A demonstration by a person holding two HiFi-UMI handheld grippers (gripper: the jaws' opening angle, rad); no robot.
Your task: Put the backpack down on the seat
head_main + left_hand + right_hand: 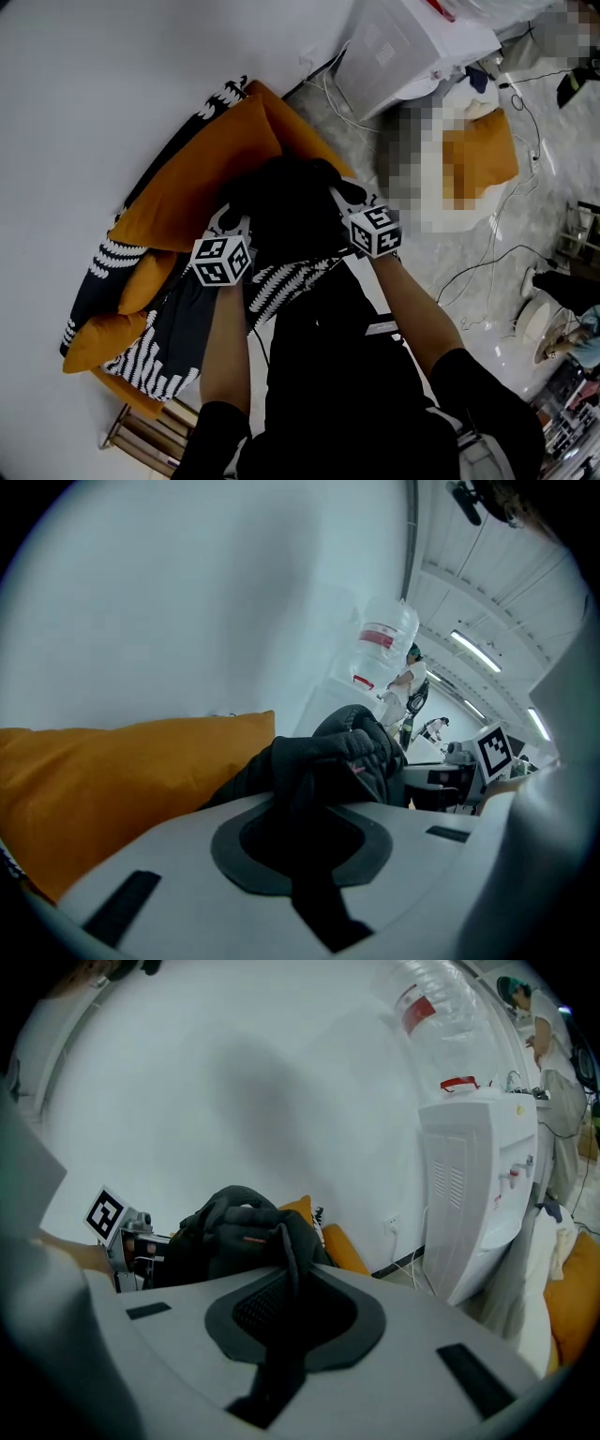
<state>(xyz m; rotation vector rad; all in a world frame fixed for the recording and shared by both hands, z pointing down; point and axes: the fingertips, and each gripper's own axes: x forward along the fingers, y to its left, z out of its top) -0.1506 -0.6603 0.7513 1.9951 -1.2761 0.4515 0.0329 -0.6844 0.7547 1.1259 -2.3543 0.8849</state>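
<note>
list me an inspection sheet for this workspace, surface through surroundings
surface: orange sofa against a white wall, with loose orange cushions on it
job's things: black backpack over the sofa, held from both sides; cannot tell whether it rests on the seat
clutter: black-and-white patterned fabric on the sofa; another orange cushion off to the right
grippers: left gripper and right gripper are each closed on backpack fabric
cables: loose cables across the floor
surroundings: water dispenser with its bottle beside the sofa; a person farther off
</note>
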